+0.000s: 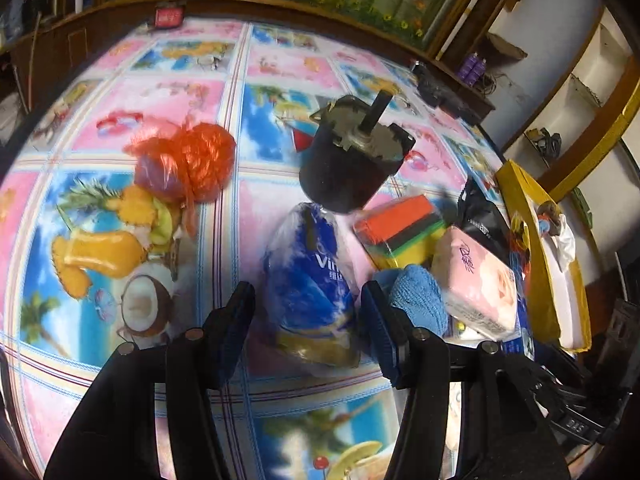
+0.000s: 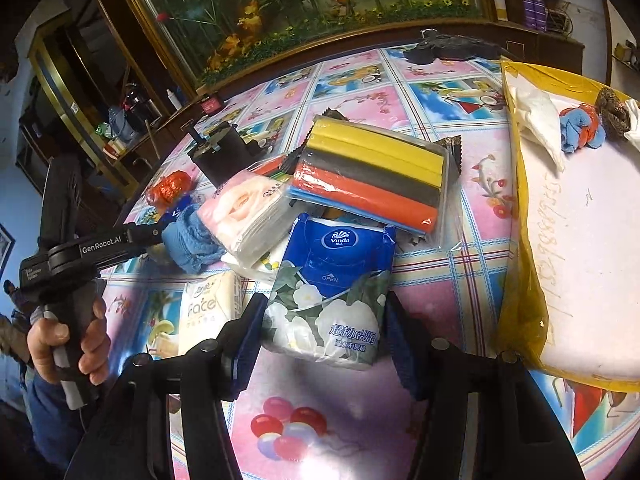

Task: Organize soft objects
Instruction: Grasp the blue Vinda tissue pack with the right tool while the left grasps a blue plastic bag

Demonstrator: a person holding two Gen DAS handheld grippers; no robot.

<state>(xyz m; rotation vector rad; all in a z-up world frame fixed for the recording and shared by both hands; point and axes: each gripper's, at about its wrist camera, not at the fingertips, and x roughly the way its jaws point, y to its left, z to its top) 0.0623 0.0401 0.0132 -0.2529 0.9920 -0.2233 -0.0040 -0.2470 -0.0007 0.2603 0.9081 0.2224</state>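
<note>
R gripper (image 2: 322, 338) clamped on Vinda tissue pack (image 2: 326, 300), low over table (image 2: 320, 420). L gripper (image 1: 308, 328) pinches blue bagged pack (image 1: 310, 280) by blue cloth (image 1: 416, 296). Risk: slick film slips from pads; pack snags sponge pack (image 2: 368, 184) beside.

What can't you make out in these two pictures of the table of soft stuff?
- Left wrist view: blue tissue pack between the left claw fingers is motion-blurred; contact unclear, label only partly readable.
- Left wrist view: blue cloth partly hidden behind the claw's finger.
- Right wrist view: Face tissue pack cut off by the right claw finger.
- Right wrist view: items under the sponge pack are covered.
</note>
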